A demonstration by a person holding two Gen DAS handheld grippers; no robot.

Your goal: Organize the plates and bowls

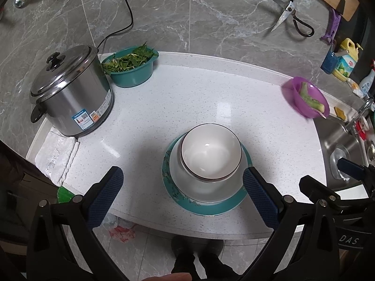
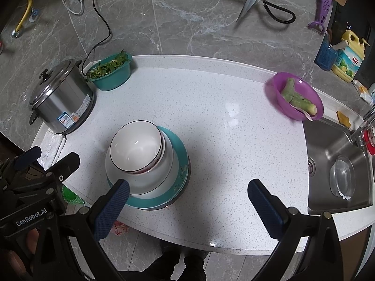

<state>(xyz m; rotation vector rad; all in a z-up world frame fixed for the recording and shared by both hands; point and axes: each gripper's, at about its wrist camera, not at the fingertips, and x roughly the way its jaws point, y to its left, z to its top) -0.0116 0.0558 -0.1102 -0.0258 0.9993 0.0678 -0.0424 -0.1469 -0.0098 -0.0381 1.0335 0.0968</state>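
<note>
Bowls (image 1: 211,154): you have two white ones nested on one teal plate (image 1: 206,207); both your left gripper (image 1: 182,185) and right gripper (image 2: 187,194) gape, empty. Only your right view shows the red-banded lower bowl (image 2: 161,159).

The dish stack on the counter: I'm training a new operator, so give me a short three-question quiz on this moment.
1. True or false: the white bowl sits at the top of the stack, above the teal plate.
2. Multiple choice: what is in the purple bowl? A) leafy greens B) pale green vegetable pieces C) water
3. Fill in: both the left gripper and the right gripper are ____ and hold nothing.

Key: 1 true; 2 B, the leafy greens lie in the teal basin beside the steel pot; 3 open.
</note>
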